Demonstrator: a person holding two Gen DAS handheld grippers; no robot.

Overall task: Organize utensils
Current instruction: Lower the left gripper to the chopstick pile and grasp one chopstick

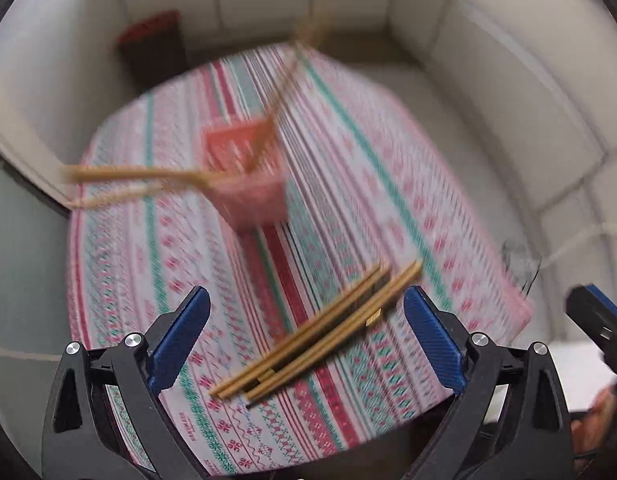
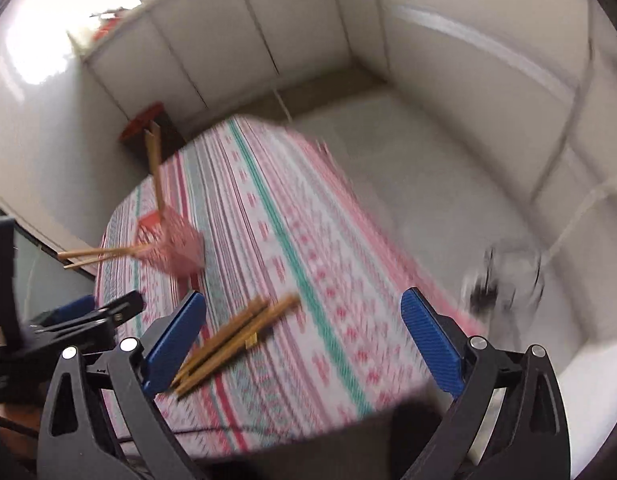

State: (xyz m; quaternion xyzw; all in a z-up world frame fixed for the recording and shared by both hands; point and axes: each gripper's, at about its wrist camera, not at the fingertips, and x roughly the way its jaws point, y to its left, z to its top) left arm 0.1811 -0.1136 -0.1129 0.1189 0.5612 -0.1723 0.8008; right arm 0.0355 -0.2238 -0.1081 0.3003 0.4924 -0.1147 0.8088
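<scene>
A red slotted utensil holder (image 1: 248, 172) stands on the patterned cloth with several wooden chopsticks (image 1: 120, 178) leaning out of it; it also shows in the right wrist view (image 2: 172, 242). A bundle of loose chopsticks (image 1: 320, 332) lies on the cloth near the front, also in the right wrist view (image 2: 232, 344). My left gripper (image 1: 306, 336) is open and empty, hovering above the loose bundle. My right gripper (image 2: 302, 340) is open and empty, with the bundle by its left finger. Both views are motion-blurred.
The striped red, green and white cloth (image 1: 388, 216) covers a small table. A white cushioned sofa (image 1: 508, 92) wraps around behind and to the right. A dark box with a red lid (image 1: 152, 48) stands at the back left. The left gripper (image 2: 88, 316) shows at the right view's left edge.
</scene>
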